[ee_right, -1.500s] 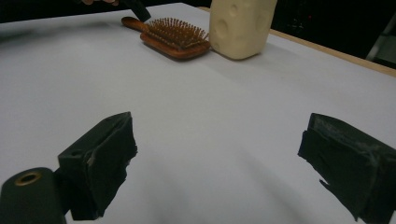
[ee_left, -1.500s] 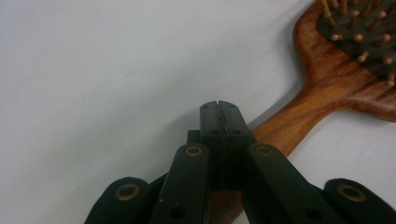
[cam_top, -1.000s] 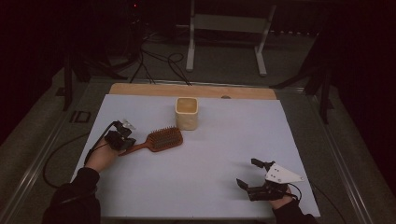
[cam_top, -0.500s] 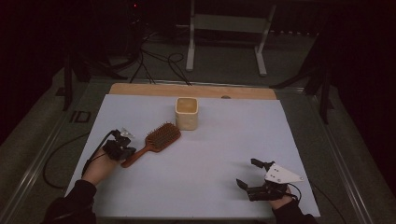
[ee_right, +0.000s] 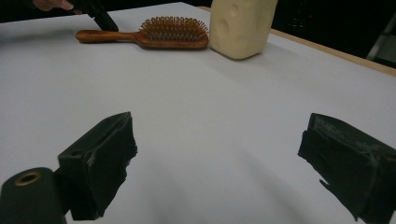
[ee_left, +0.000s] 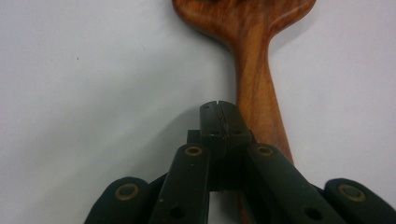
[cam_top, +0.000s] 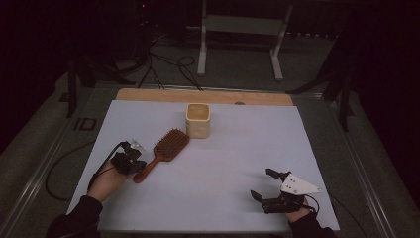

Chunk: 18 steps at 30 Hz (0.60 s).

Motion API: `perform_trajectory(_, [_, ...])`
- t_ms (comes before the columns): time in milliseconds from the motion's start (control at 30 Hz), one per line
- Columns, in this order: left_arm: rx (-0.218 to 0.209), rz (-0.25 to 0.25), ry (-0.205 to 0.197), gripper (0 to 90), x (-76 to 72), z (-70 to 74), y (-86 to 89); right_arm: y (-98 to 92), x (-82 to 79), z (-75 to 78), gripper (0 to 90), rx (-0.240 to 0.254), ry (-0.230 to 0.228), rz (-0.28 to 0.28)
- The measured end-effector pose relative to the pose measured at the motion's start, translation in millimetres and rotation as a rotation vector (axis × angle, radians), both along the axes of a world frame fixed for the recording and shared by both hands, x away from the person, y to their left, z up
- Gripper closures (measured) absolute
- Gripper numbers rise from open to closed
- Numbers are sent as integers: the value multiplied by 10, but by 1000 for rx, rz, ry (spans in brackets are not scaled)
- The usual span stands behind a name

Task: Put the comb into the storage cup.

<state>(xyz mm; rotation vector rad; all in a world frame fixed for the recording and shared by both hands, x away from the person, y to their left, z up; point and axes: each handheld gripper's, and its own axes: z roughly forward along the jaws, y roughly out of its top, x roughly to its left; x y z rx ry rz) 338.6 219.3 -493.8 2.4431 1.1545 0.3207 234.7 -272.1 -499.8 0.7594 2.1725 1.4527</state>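
While lying bristles-up on the white table (cam_top: 218,198), just beside the cream cup (cam_top: 198,120), the wooden hairbrush (cam_top: 163,151) is angling its handle toward the left gripper (ee_left: 219,109). Jaws pressed together, gripping nothing, sitting just beside the handle. Probably nudging the brush: keeping the tip low, pushing against the handle's side, going slowly so the head is not knocking the cup. Right gripper (ee_right: 219,158) resting spread wide, well apart.

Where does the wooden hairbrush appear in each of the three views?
High view: the hairbrush lies left of centre, bristles up, handle towards the left tongs.
Left gripper view: its handle runs up the middle, beside the shut jaws.
Right gripper view: upper left, lying flat.
Shared landmark: the cream cup beside the brush head in the high and right gripper views.
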Motion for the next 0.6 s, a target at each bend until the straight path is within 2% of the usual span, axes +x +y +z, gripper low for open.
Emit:
perform_trajectory(100, [-10, 21, -4, 900, 8, 50, 30, -4, 1, 1, 89, 2, 1, -2])
perform_trajectory(167, [-37, 39, -1, 900, 11, 133, 70, -4, 2, 0, 89, 3, 2, -2])
perform_trajectory(367, [-66, 40, 23, 848, 6, 262, 94, 0, 0, 0, 89, 1, 4, -3])
perform_trajectory(433, [-64, 42, 25, 781, 3, 280, 86, 0, 1, 0, 89, 2, 3, -3])
perform_trajectory(467, [-50, 35, 40, 695, -2, 314, 62, 2, 4, -3, 89, 5, 4, -1])
perform_trajectory(500, [-43, 28, 47, 657, -5, 323, 47, 2, 4, -3, 89, 4, 4, 0])
perform_trajectory(600, [-22, 7, 72, 601, -2, 338, -2, 3, 5, -3, 89, 4, 4, 0])
